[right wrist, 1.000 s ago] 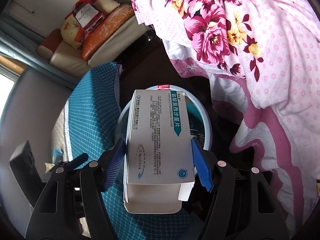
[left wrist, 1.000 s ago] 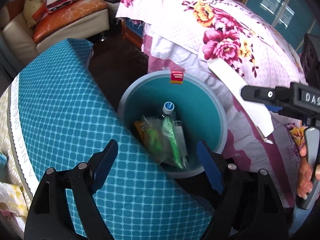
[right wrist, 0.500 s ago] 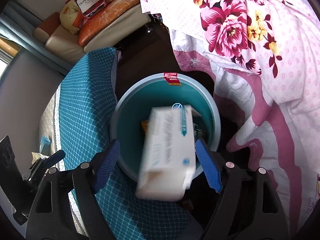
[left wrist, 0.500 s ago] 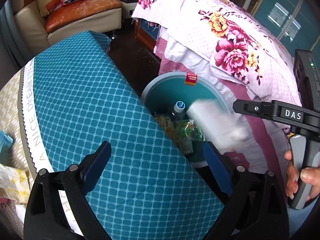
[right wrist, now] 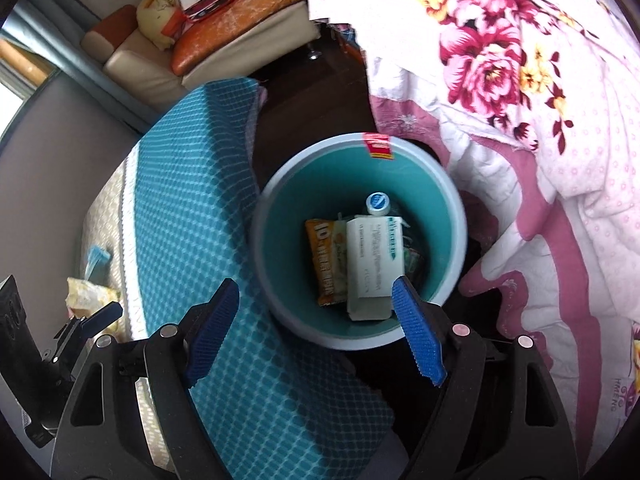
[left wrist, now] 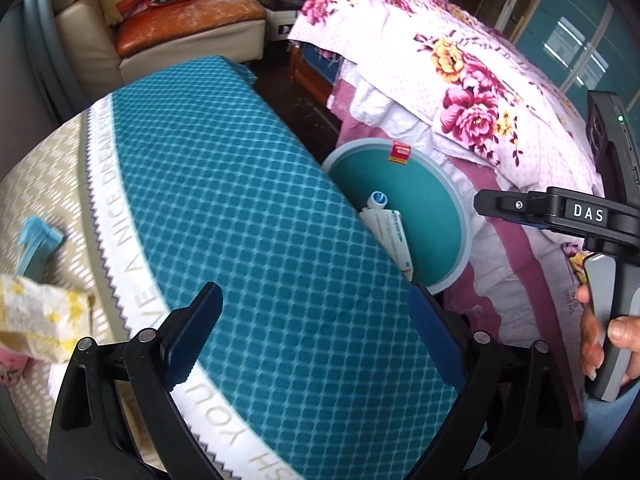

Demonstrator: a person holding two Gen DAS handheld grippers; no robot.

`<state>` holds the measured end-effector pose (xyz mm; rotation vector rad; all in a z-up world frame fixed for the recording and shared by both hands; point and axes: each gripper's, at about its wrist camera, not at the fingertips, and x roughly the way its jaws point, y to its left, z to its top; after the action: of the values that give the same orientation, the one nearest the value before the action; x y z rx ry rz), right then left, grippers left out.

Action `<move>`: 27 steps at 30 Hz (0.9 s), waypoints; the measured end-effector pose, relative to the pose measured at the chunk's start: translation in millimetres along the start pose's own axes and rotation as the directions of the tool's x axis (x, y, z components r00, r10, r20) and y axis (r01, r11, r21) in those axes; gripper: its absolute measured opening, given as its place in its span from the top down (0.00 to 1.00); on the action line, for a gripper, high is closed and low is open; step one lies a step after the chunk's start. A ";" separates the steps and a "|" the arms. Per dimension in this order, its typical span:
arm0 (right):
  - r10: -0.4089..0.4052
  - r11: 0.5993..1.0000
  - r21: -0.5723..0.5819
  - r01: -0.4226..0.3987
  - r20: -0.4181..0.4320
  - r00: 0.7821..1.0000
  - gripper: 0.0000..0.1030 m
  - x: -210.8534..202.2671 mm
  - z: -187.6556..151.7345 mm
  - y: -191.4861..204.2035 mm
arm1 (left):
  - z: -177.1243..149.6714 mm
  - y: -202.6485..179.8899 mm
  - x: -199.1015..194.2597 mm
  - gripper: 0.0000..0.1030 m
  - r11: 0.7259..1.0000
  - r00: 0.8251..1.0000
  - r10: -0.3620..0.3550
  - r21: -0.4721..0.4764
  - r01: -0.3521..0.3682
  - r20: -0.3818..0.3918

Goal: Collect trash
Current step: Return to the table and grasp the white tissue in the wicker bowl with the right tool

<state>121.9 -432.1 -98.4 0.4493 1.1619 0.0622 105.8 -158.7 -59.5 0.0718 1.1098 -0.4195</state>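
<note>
The right gripper hangs wide open and empty just above the round teal plastic bin, the white cardboard medicine box lying inside among wrappers, while the left gripper, also open and empty, hovers over the teal-clothed table.

A worktop under a teal checked cloth with a white lettered border carries, at its beige left part, a crumpled yellow-and-white wrapper and a small light-blue scrap, near each other. The dark floor carries a round teal bin standing between the worktop and a bed draped in a pink floral quilt that hangs down beside the bin. Further back on the floor stands a beige sofa with an orange cushion.
</note>
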 end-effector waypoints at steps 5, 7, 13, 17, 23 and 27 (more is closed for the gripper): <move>0.025 0.998 -0.050 -0.025 -0.009 1.000 0.27 -5.7 -8.4 28.1 | -12.9 15.1 -18.1 0.09 0.999 1.000 0.006 -0.033 -0.006 0.016; 0.039 0.997 -0.071 -0.040 -0.015 0.999 0.27 -7.6 -12.2 41.3 | -20.3 23.1 -26.9 0.09 0.999 1.000 0.015 -0.048 -0.014 0.027; 0.101 0.987 -0.124 -0.107 -0.049 0.994 0.27 -7.8 -23.7 82.6 | -46.3 54.2 -51.3 0.09 0.994 0.997 0.057 -0.098 -0.052 0.049; 0.157 0.970 -0.172 -0.174 -0.109 0.982 0.27 1.5 -33.8 120.2 | -71.8 90.1 -70.5 0.09 0.982 0.995 0.078 -0.177 -0.067 0.058; 0.182 0.931 -0.283 -0.231 -0.189 0.965 0.28 19.7 -50.4 182.0 | -115.7 143.2 -93.0 0.09 0.952 0.992 0.114 -0.292 -0.093 0.056; 0.184 0.897 -0.355 -0.265 -0.246 0.952 0.35 34.6 -67.0 223.3 | -143.1 172.2 -99.7 0.09 0.932 0.990 0.138 -0.344 -0.116 0.039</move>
<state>116.5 -198.7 -66.6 0.2278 1.2611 0.5441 8.8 66.3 -62.2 -0.1734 1.0954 -0.1079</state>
